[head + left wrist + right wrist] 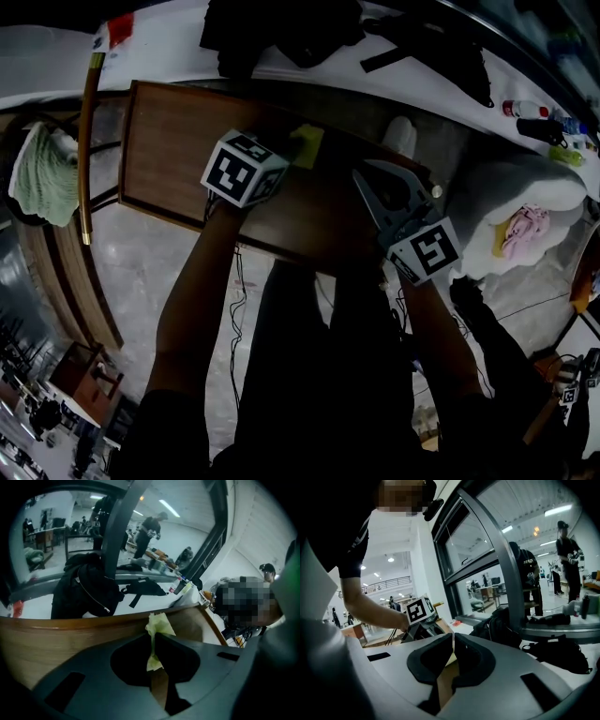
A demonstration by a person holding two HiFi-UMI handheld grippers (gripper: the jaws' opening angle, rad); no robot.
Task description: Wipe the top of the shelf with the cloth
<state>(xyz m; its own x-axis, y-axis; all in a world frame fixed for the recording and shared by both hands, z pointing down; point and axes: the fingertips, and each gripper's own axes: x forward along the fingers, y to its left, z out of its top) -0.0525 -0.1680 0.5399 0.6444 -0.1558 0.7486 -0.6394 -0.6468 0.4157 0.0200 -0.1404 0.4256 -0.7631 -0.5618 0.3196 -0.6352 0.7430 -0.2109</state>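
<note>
The brown wooden shelf top (pixel 178 141) runs across the middle of the head view. A small yellow cloth (pixel 307 145) lies near its far edge. My left gripper (pixel 292 153) is shut on this cloth; in the left gripper view the cloth (pixel 157 624) sticks up from between the closed jaws of the left gripper (pixel 153 641), just above the shelf top (pixel 56 644). My right gripper (pixel 362 178) hovers over the shelf's right part, a little right of the cloth. In its own view the right gripper (pixel 453 641) has its jaws together with nothing clearly held.
Black bags (pixel 281 28) lie on the white sill behind the shelf. A wooden pole (pixel 86 141) and a green cloth (pixel 42 173) stand at the left. A white cushion with a pink item (pixel 525 230) sits at the right, and bottles (pixel 525 108) beyond it.
</note>
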